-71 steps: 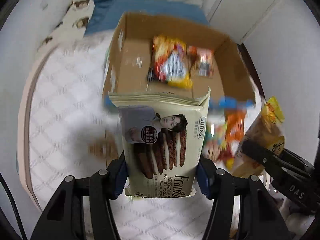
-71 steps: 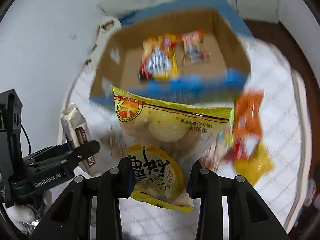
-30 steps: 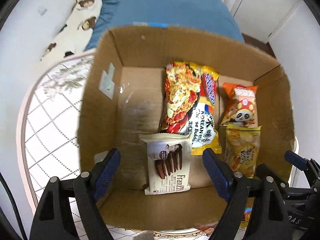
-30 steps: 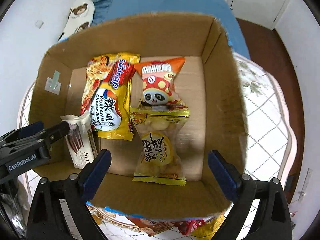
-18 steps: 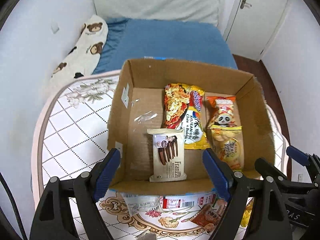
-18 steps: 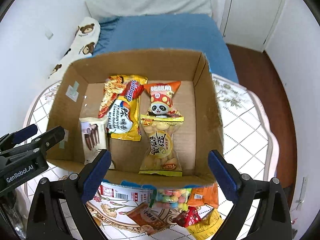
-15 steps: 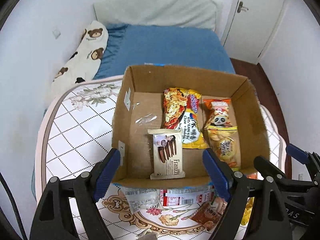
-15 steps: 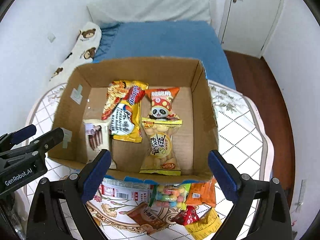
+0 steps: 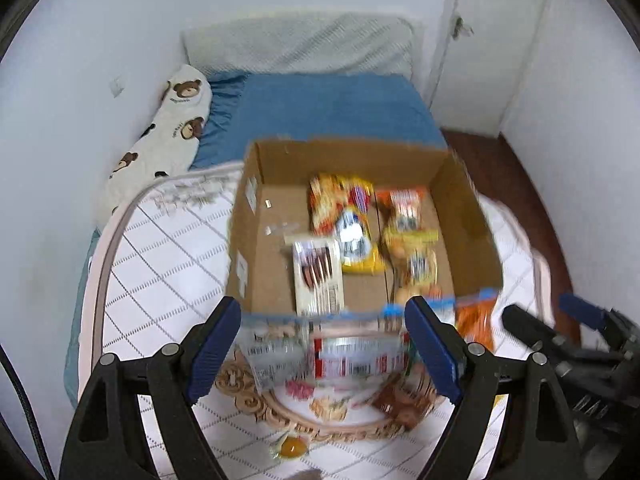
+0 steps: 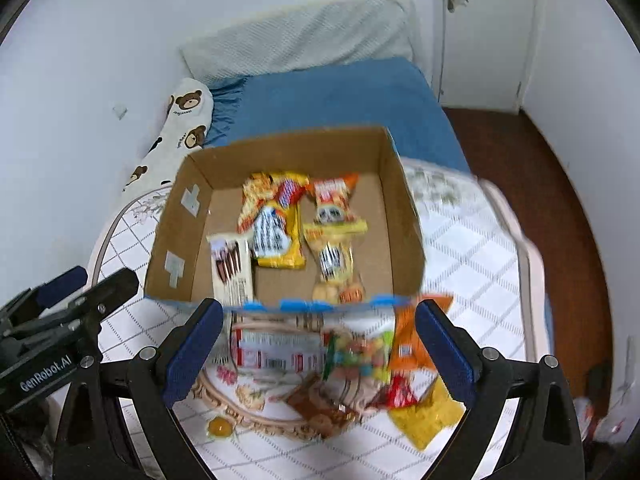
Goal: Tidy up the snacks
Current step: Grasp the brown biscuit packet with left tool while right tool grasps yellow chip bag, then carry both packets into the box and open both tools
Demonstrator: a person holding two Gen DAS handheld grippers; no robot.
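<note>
A cardboard box (image 9: 468,204) (image 10: 176,220) stands on the white round table. Inside lie a beige biscuit pack (image 9: 318,276) (image 10: 232,270), a yellow noodle pack (image 9: 344,224) (image 10: 276,224), an orange panda pack (image 9: 406,210) (image 10: 332,200) and a yellow egg-snack bag (image 9: 416,264) (image 10: 332,260). Loose snacks lie in front of the box: a red-and-white pack (image 9: 356,354) (image 10: 276,346), a colourful candy bag (image 10: 358,354), an orange pack (image 10: 414,344) and a yellow pack (image 10: 426,414). My left gripper (image 9: 322,350) and right gripper (image 10: 316,354) are open and empty, held above these loose snacks.
A clear barcode packet (image 9: 272,354) lies at front left. A small orange candy (image 10: 219,426) lies near the table's front edge. A blue bed (image 10: 332,96) with a bear pillow (image 10: 176,136) is behind the table. White walls and a door stand around.
Both grippers let go of the biscuit pack and the egg-snack bag in the box, then pulled back and up. The loose snacks in front of the box have come into view.
</note>
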